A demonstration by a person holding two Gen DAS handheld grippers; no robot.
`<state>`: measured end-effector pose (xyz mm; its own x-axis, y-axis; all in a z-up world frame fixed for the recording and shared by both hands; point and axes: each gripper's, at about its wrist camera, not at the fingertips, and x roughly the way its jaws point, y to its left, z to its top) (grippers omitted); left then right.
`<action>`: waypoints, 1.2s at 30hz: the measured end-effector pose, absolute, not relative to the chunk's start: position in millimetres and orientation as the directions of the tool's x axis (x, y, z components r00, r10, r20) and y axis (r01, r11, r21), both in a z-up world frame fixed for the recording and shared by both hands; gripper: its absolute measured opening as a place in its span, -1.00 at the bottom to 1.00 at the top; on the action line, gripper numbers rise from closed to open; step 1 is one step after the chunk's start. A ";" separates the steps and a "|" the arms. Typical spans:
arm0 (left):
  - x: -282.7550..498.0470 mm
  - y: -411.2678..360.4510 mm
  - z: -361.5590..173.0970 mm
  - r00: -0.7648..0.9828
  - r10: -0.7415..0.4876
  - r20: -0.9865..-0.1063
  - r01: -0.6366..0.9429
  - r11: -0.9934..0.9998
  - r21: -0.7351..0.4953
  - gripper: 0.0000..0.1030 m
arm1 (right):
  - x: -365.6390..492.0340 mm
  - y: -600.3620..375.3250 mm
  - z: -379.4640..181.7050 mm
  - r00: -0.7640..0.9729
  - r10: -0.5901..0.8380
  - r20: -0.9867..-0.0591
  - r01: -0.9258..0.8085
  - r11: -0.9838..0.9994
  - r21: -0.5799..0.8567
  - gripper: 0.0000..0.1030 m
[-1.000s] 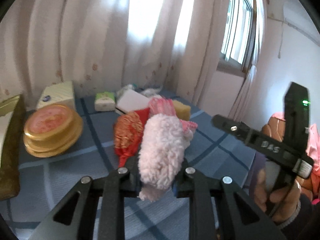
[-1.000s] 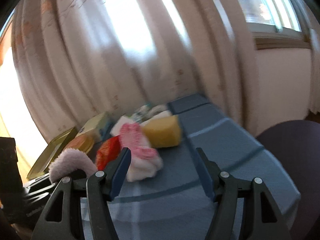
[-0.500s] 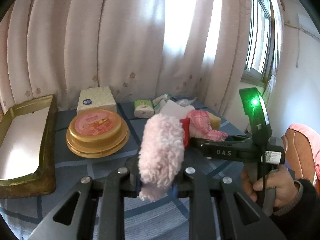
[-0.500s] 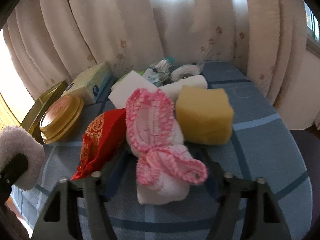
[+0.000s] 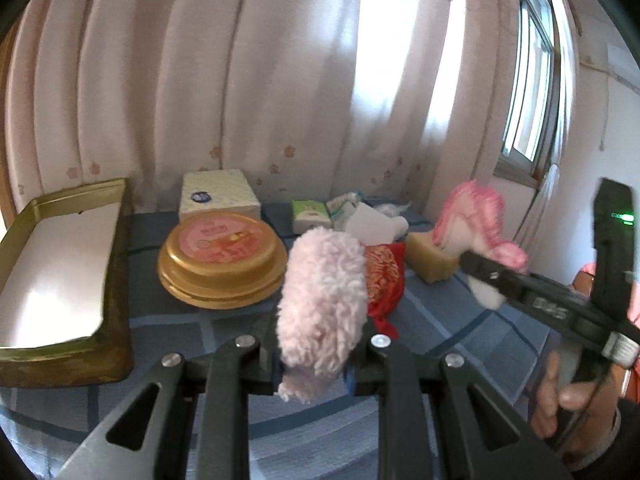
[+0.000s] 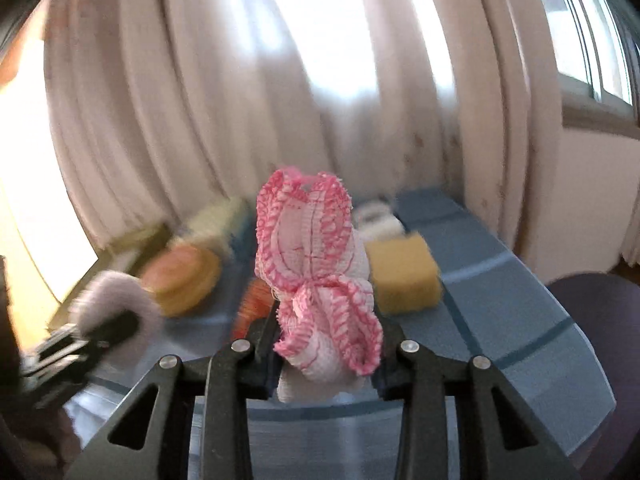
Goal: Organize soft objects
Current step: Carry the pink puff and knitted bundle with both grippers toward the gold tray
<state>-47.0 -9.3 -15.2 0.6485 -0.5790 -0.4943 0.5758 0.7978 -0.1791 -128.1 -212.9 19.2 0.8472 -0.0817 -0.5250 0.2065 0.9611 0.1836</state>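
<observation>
Soft objects are in both grippers and on the table: a fluffy pale pink plush piece (image 5: 322, 308) stands upright, clamped between the jaws of the left gripper (image 5: 312, 364) above the near part of the blue checked tablecloth (image 5: 200, 320). To its right, a pink-and-white knitted cloth (image 6: 320, 276) is raised off the table between the jaws of the right gripper (image 6: 326, 354), which are closing on its lower end so that the fabric bulges out above them; the left wrist view shows the same cloth up in the air at the right, with a hand (image 5: 568, 396) on that gripper's handle. Still lying on the cloth-covered table are a red and gold fabric pouch (image 5: 382, 280), just behind the plush piece, and a yellow sponge block (image 6: 402, 274) to the right of it. Farther back sit a white folded item (image 5: 370, 226), a small green tissue pack (image 5: 310, 216) and some wrapped packets that are too blurred to name. Left of the pouch is a round gold tin (image 5: 222, 262) with a pink lid, and behind it a pale tissue box (image 5: 218, 196). At the far left stands an open gold tray (image 5: 116, 280) with a white lining. Pale curtains (image 5: 280, 80) hang behind the table, and a window (image 5: 528, 92) shows at the right.
</observation>
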 end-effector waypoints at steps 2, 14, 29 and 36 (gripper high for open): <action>-46.2 -2.8 -13.7 0.666 -0.564 -0.488 0.560 0.810 -0.174 -0.61 | -126.8 -198.0 26.0 0.873 -0.058 -0.484 0.168 0.968 0.186 -0.28; -45.5 67.1 -3.5 0.780 -0.435 -0.450 0.422 0.896 -0.134 -0.61 | -95.3 -108.3 27.3 0.881 0.132 -0.454 -0.028 0.973 0.228 -0.28; -18.6 160.4 -1.8 0.865 -0.203 -0.460 0.170 0.979 -0.112 -0.61 | -47.2 -12.7 32.1 0.864 0.290 -0.411 -0.225 0.953 0.201 -0.28; 3.7 176.7 -2.2 0.867 -0.074 -0.492 0.053 0.997 -0.057 -0.61 | -8.6 15.8 24.0 0.864 0.291 -0.411 -0.261 0.957 0.128 -0.27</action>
